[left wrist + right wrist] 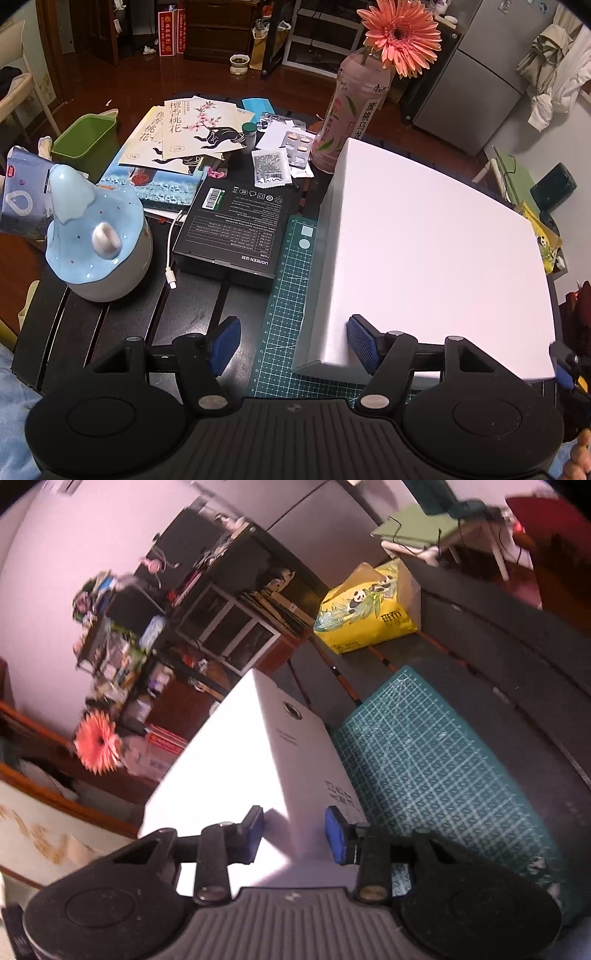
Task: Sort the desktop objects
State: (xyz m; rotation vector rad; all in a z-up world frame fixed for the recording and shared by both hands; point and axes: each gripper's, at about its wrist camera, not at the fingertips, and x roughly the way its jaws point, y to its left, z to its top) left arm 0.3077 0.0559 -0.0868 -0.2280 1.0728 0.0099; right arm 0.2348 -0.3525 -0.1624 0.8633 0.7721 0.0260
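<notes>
Blue-padded, our right gripper (294, 834) clamps the white box's (236, 768) near corner to tilt it off the green cutting mat (424, 760), while our left gripper (293, 345) stands apart at the box's nine o'clock edge.

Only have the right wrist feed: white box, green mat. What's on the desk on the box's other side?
Observer: A black UGREEN box lies flat just off the cutting mat, on the side away from you.
Operator: Left jaws on the white box?
Observer: No. The left gripper is open: one pad shows against the box's side and the other is over the table.
Operator: What's the flower standing in?
Observer: A pink drink bottle behind the white box.
</notes>
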